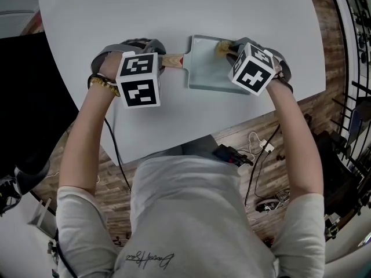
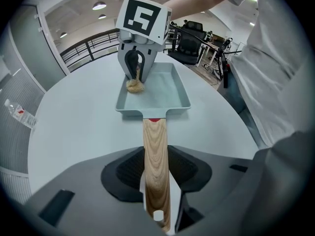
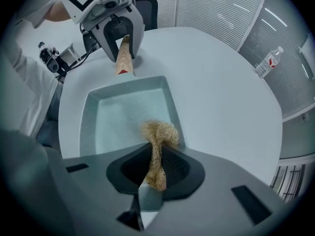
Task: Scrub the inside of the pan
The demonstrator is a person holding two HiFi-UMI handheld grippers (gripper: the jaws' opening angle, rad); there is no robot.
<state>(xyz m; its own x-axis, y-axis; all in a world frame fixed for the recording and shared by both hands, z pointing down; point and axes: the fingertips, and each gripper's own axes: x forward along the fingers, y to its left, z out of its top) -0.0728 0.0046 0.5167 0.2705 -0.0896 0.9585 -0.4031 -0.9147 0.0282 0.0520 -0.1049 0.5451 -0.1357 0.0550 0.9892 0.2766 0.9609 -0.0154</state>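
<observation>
On the left, the left gripper was clamped on the pan's flat wooden handle, grain running lengthwise, steadying it on the smooth, pale, round surface. The pan sat in the middle, a shallow rectangular thing in matte grey-blue. Over on the right, the right gripper was pinching a scraggly tan fibre scrubber, its tuft down by one corner of the pan floor. Looked mid-scrub to me: no obvious grime showing, but most of the floor probably needed more passes.
</observation>
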